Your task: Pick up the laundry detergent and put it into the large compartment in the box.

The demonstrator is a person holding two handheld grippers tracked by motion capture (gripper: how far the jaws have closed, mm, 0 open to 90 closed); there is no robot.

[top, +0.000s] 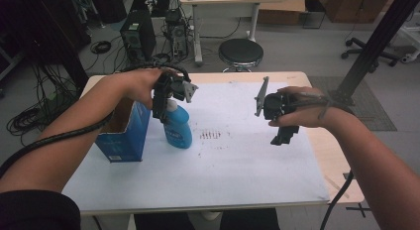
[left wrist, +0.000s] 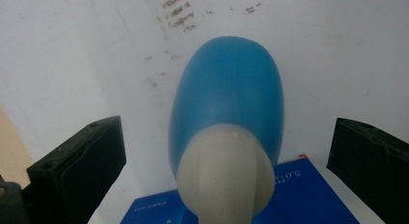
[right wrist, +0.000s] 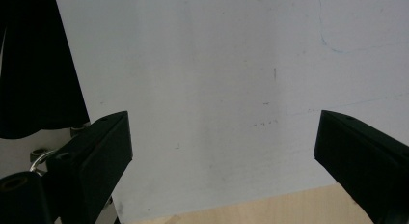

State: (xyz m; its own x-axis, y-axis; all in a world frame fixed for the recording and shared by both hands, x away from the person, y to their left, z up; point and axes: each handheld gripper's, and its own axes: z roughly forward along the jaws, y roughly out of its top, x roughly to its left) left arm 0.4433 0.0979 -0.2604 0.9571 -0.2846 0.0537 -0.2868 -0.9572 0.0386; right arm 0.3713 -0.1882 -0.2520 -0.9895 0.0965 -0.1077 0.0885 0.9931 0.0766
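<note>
The left gripper (top: 163, 108) hangs with jaws apart around the blue bottle's (top: 178, 125) white cap (left wrist: 224, 178), near the worktop's left edge. An off-centre close could tip the bottle against the box (top: 124, 133). The right gripper (top: 282, 136) waits spread wide.

2 black two-jaw grippers, left gripper (top: 163, 108), right gripper (top: 281, 136), grey three-cornered plates, trailing black cables, dark sleeve

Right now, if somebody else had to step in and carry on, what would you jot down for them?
Left hand-held gripper: open, jaws either side of the blue bottle's white cap, not closed on it yet.
Right hand-held gripper: open, held above the white mat, holding nothing.
Bottle stands upright beside the open blue box.
Done: left gripper lined up.
Left: grip the bottle; probably move it, perhaps into the box.
</note>
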